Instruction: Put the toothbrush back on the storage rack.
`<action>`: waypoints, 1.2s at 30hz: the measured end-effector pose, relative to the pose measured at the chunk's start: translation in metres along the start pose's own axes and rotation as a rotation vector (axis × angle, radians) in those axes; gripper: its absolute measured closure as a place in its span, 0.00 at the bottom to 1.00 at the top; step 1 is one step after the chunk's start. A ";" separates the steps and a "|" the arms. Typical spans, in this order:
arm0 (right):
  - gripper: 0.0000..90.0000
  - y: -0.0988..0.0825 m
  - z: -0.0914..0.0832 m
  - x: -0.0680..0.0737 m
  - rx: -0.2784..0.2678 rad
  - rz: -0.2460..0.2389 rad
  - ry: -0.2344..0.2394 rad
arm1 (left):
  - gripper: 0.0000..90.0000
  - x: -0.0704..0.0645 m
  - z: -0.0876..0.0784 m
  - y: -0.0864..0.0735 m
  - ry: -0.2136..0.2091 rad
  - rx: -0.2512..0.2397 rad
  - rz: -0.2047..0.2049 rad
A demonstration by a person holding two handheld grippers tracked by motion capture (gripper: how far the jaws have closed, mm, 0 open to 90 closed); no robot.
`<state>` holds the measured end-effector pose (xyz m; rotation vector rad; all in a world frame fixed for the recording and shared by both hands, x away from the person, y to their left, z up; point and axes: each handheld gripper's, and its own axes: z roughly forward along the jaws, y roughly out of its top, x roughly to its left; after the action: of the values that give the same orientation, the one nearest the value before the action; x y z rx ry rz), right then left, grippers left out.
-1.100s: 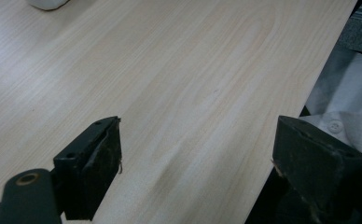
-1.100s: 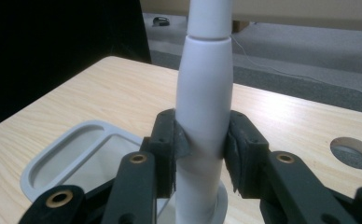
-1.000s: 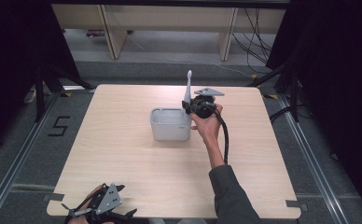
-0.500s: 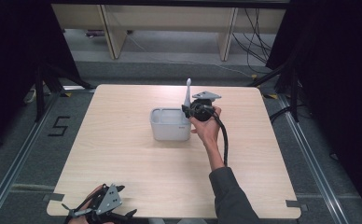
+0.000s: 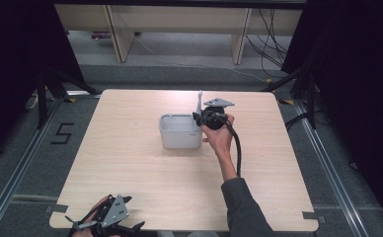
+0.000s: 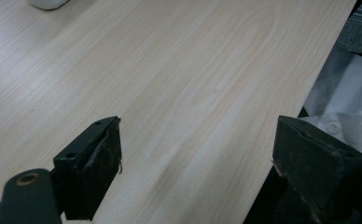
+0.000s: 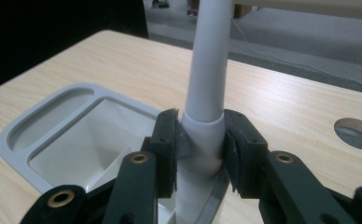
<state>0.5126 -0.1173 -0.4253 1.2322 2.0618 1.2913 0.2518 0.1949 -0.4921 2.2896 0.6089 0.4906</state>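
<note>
A grey rectangular tub stands in the middle of the table, seen in the right gripper view as an open tub with a rimmed edge. At its right end a pale grey upright handle rises. My right gripper is shut on that handle, and its pads press both sides of the handle low on the shaft, where my right gripper meets a wider base. My left gripper rests at the table's near left edge. There my left gripper stands open over bare wood.
The wooden table has a round hole to the right of the handle. A corner of the tub lies far ahead of my left gripper. A white garment hangs past the table edge.
My right gripper and the handle in it have sunk a little toward the tub. The left gripper has not moved.
</note>
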 end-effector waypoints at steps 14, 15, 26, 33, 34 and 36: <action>0.48 0.001 -0.008 -0.005 -0.012 0.022 0.002 | 0.17 0.000 0.001 0.000 -0.006 0.007 -0.001; 0.46 0.001 -0.009 -0.005 -0.017 0.017 0.000 | 0.17 0.001 0.001 0.000 -0.005 0.009 0.002; 0.42 -0.001 -0.020 -0.010 -0.028 0.022 0.037 | 0.17 0.000 0.001 0.000 -0.004 0.009 0.001; 0.40 -0.004 -0.027 -0.005 -0.024 -0.006 0.052 | 0.17 0.001 0.001 0.000 0.007 0.018 0.014; 0.40 -0.005 -0.027 -0.004 -0.027 -0.009 0.051 | 0.17 -0.001 0.002 0.000 0.003 0.001 -0.007; 0.40 -0.006 -0.029 -0.003 -0.026 -0.019 0.057 | 0.17 -0.001 0.002 0.000 0.005 0.006 -0.003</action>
<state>0.4911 -0.1359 -0.4165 1.1753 2.0837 1.3551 0.2523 0.1938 -0.4939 2.2935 0.6173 0.4937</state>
